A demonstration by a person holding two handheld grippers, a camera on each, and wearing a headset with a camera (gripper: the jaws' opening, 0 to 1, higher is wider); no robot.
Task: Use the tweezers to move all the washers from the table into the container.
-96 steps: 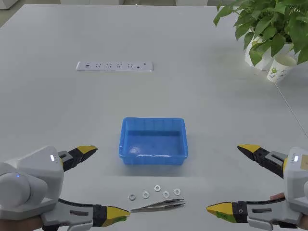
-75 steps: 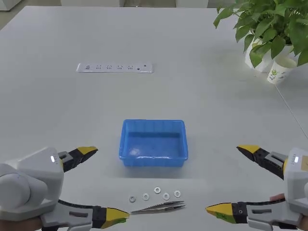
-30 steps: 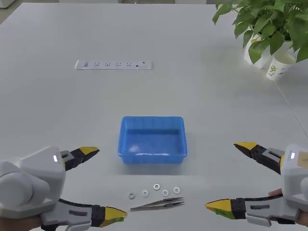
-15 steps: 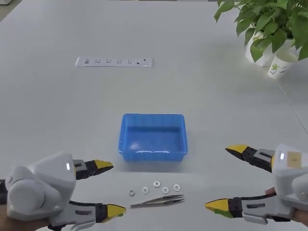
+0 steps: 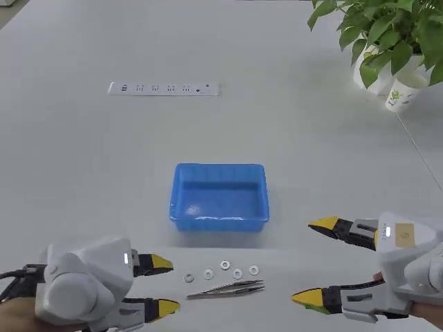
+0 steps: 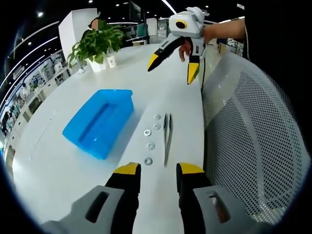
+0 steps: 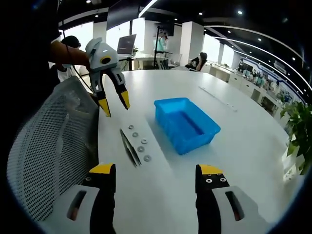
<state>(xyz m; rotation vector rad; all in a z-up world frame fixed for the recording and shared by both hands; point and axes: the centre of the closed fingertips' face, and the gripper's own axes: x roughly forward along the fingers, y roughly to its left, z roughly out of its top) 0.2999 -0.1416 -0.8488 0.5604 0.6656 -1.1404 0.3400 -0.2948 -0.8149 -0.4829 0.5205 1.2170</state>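
Observation:
Several small metal washers [image 5: 225,270] lie in a loose row on the white table, just in front of the blue container [image 5: 219,223]. Silver tweezers [image 5: 225,289] rest flat beside them on the near side. My left gripper [image 5: 165,285] hovers left of the washers, open with a narrow gap and nothing held. My right gripper [image 5: 311,261] stands wide open to the right of the tweezers. In the left gripper view the washers [image 6: 151,146] and tweezers [image 6: 166,137] lie straight ahead. In the right gripper view the tweezers [image 7: 129,146] lie ahead to the left, short of the container [image 7: 195,141].
A white power strip [image 5: 163,88] lies far back on the table. A potted plant [image 5: 387,34] and a paper cup [image 5: 401,93] stand at the back right. A mesh chair back [image 6: 248,146] sits close behind the table's near edge.
My left gripper has moved right toward the washers and its jaws have narrowed. My right gripper has drifted left. Washers, tweezers and container lie where they were.

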